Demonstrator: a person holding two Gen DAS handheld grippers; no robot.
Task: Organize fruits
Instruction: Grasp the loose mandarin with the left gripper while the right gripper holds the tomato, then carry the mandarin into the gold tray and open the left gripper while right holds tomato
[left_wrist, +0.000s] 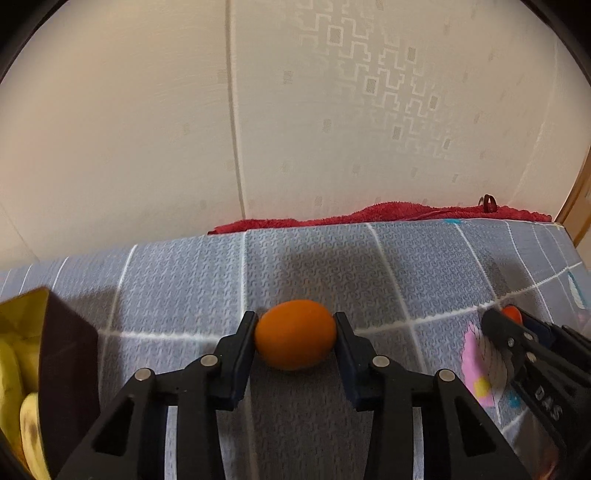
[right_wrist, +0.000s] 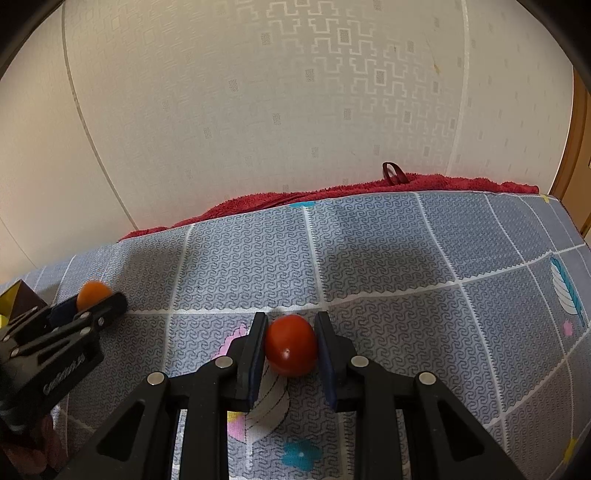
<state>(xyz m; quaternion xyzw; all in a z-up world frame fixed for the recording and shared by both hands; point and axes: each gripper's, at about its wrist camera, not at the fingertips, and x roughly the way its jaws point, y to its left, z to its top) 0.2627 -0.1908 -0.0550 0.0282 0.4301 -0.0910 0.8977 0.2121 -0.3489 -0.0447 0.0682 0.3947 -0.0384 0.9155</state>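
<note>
An orange (left_wrist: 295, 334) rests on the grey-blue patterned mat (left_wrist: 177, 295), and my left gripper (left_wrist: 295, 321) is shut on it, one pad against each side. The same orange (right_wrist: 92, 291) shows at the far left of the right wrist view, in the left gripper (right_wrist: 96, 302). My right gripper (right_wrist: 291, 321) is shut on a small red fruit (right_wrist: 291, 345), low over the mat (right_wrist: 388, 258). In the left wrist view the right gripper (left_wrist: 511, 318) stands at the right edge, with a bit of the red fruit (left_wrist: 512, 312) showing at its tips.
A dark box (left_wrist: 68, 369) with a yellow lining holds bananas (left_wrist: 13, 373) at the lower left. A red towel (left_wrist: 388, 214) lies along the mat's far edge against the pale wall (left_wrist: 147, 129). A wooden frame (right_wrist: 576, 147) rises at the right.
</note>
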